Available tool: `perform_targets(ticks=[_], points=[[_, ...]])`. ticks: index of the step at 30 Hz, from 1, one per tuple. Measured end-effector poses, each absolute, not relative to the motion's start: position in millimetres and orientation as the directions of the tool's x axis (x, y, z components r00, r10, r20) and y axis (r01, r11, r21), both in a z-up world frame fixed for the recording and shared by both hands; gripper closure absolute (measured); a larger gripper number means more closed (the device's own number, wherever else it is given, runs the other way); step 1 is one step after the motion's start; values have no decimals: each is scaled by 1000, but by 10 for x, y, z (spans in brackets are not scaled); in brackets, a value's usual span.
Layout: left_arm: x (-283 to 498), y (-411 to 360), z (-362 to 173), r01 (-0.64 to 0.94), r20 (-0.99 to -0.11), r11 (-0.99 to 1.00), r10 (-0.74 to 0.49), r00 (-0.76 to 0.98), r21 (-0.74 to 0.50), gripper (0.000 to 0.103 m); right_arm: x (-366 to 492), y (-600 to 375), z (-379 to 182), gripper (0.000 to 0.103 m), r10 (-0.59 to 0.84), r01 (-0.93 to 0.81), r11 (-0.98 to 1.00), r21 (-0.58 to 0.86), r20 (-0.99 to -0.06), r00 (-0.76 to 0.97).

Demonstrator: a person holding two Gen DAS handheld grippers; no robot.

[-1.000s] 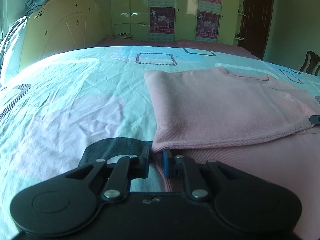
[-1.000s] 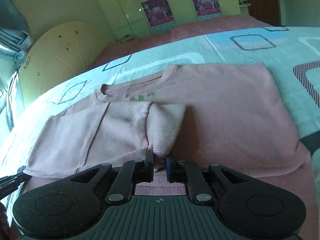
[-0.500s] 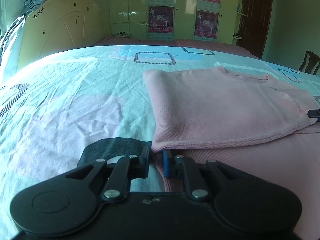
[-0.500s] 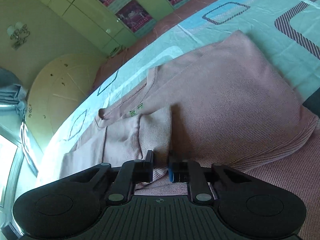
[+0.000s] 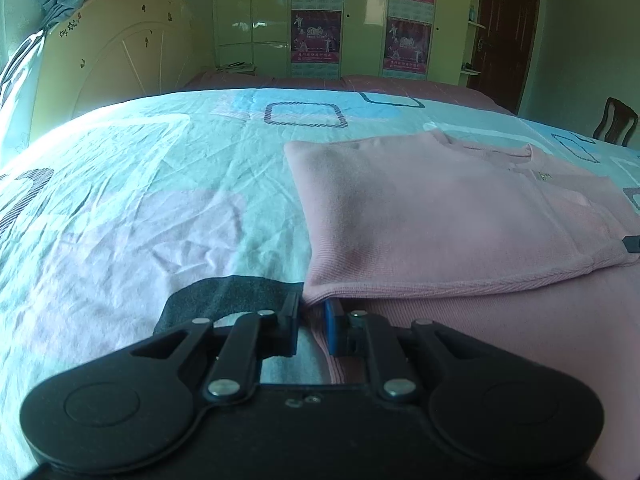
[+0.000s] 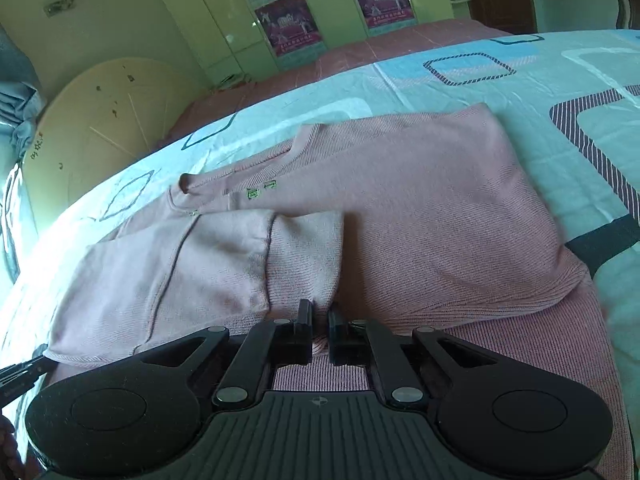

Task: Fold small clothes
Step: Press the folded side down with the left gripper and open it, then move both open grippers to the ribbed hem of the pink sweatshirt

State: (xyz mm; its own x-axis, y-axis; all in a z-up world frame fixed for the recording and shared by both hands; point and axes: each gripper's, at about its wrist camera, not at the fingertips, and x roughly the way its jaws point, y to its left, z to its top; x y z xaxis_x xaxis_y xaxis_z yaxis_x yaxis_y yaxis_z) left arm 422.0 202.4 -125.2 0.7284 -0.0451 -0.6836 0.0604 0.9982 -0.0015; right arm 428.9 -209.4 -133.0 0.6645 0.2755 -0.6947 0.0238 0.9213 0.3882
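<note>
A pink sweater (image 5: 440,216) lies flat on the patterned bedsheet (image 5: 140,200), its left side folded over onto the body. My left gripper (image 5: 312,312) is shut on the near corner of that folded edge. In the right wrist view the sweater (image 6: 440,208) shows its neckline and a sleeve laid across the chest, ending in a ribbed cuff (image 6: 304,256). My right gripper (image 6: 320,316) has its jaws closing on the cuff's near edge, and fabric fills the narrow gap between them. The right gripper's tip (image 5: 632,244) peeks in at the left view's right edge.
A cream headboard (image 5: 112,48) stands at the far left of the bed. Pale green wardrobes with posters (image 5: 316,20) line the back wall. A dark door (image 5: 508,32) and a wooden chair (image 5: 616,120) are at the far right. Bare sheet spreads left of the sweater.
The right gripper tipped and swung, then came back; the cuff in front of it now lies wider and flatter. The left gripper and its held corner stayed put.
</note>
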Motion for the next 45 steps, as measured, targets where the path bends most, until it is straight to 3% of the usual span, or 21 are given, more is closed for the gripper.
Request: perform_targets(ticks=[4, 7, 11, 13, 19, 20, 22, 24, 26, 27, 28, 30, 32, 36, 39, 41, 43, 45], points=[[4216, 2016, -1253, 72, -681, 997, -44, 731, 12, 90, 4168, -2048, -1118, 97, 197, 24, 950, 312, -656, 729], [4215, 1992, -1265, 68, -679, 998, -38, 734, 18, 90, 4109, -1854, -996, 97, 238, -78, 958, 275, -619, 748], [4225, 1994, -1266, 59, -681, 998, -36, 732, 11, 90, 4160, -1560, -1101, 97, 309, -175, 948, 264, -644, 700], [4231, 1996, -1264, 57, -683, 998, -36, 730, 8, 90, 4196, -1462, -1230, 97, 287, -183, 958, 222, -695, 659], [4238, 2002, -1256, 56, -686, 998, -37, 727, 6, 89, 4186, -1461, -1273, 97, 274, -207, 961, 182, -709, 649], [4234, 2016, -1231, 58, -692, 998, -45, 721, -4, 86, 4180, -1500, -1243, 97, 279, -198, 960, 196, -703, 655], [4168, 2076, -1153, 40, -687, 999, -44, 725, -21, 54, 4143, -1603, -1162, 97, 271, -168, 962, 216, -678, 683], [4028, 2140, -1041, 7, -643, 1000, -12, 766, -10, 30, 4139, -1730, -1087, 97, 255, -135, 964, 228, -658, 709], [3978, 2192, -932, 0, -601, 1000, -10, 799, -17, 34, 4207, -1859, -1059, 97, 249, -100, 961, 257, -650, 718], [4009, 2213, -887, 5, -585, 999, -23, 810, -33, 40, 4249, -1909, -1053, 97, 244, -85, 960, 268, -646, 723], [4075, 2227, -850, 17, -571, 999, -40, 820, -46, 53, 4299, -1947, -1048, 97, 239, -72, 959, 275, -642, 728], [4327, 2204, -787, 54, -563, 996, -83, 823, -67, 60, 4420, -1987, -1041, 97, 231, -53, 957, 286, -636, 736], [4620, 2127, -763, 109, -555, 991, -136, 821, -82, 60, 4551, -1997, -1057, 97, 230, -39, 953, 299, -635, 738], [5328, 1900, -958, 195, -631, 980, -179, 755, -44, 58, 4754, -1952, -1107, 97, 246, -35, 946, 322, -641, 727], [5725, 1861, -1271, 215, -700, 977, -164, 695, -16, 48, 4841, -1912, -1202, 97, 216, -18, 957, 290, -669, 711], [5772, 1910, -1360, 210, -687, 977, -133, 715, 30, 39, 4852, -1949, -1290, 97, 133, 42, 973, 225, -704, 698], [5783, 2017, -1352, 204, -687, 979, -158, 709, -14, 40, 4816, -2046, -1323, 97, 100, 84, 972, 220, -710, 697], [5742, 2053, -1265, 164, -693, 986, -96, 715, 32, 44, 4761, -2084, -1273, 97, 95, 90, 971, 222, -703, 705]])
